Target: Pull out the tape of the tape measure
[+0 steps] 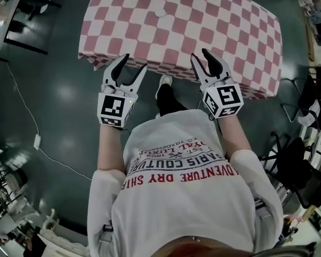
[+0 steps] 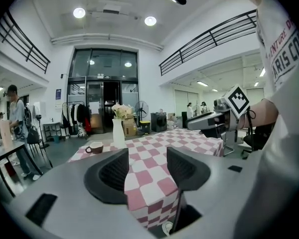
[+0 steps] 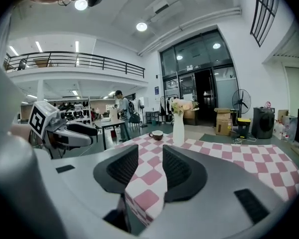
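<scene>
Left gripper (image 1: 135,61) jaws gape — tape measure (image 1: 160,13) well ahead.

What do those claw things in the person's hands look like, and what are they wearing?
The left tool and right tool are light grey two-pronged claws with black ribbed inner pads. Each carries a cube printed with black-and-white square markers. The person wears a white shirt with red and dark lettering and white sleeves.
</scene>
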`<state>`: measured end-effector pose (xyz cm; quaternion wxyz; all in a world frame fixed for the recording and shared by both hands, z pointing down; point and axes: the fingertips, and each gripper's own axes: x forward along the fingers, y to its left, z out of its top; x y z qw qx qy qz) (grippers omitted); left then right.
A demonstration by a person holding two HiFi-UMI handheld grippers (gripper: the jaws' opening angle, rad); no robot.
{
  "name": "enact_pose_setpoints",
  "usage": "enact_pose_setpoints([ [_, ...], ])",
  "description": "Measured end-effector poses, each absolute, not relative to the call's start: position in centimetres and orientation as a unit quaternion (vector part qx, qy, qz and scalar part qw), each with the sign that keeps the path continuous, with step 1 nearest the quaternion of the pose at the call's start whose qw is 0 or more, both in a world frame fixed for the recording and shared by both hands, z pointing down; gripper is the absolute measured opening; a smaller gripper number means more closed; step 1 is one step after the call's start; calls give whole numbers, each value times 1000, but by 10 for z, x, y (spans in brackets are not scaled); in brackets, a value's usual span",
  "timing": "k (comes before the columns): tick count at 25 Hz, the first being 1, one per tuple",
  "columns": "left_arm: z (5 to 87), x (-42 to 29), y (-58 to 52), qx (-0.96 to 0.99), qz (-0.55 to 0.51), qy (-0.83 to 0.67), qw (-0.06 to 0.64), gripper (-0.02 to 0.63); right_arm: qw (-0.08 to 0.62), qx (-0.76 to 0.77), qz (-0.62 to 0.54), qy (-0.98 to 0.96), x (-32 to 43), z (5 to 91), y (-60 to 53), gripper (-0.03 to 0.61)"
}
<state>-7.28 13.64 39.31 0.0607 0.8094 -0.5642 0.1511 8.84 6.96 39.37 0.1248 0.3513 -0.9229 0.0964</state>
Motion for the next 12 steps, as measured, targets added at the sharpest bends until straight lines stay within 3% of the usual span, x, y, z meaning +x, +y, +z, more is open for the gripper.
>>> enact_pose_setpoints([
  [12, 460, -88, -27, 838, 219, -488, 105, 252, 155, 373, 139, -904, 61, 444, -70, 149],
])
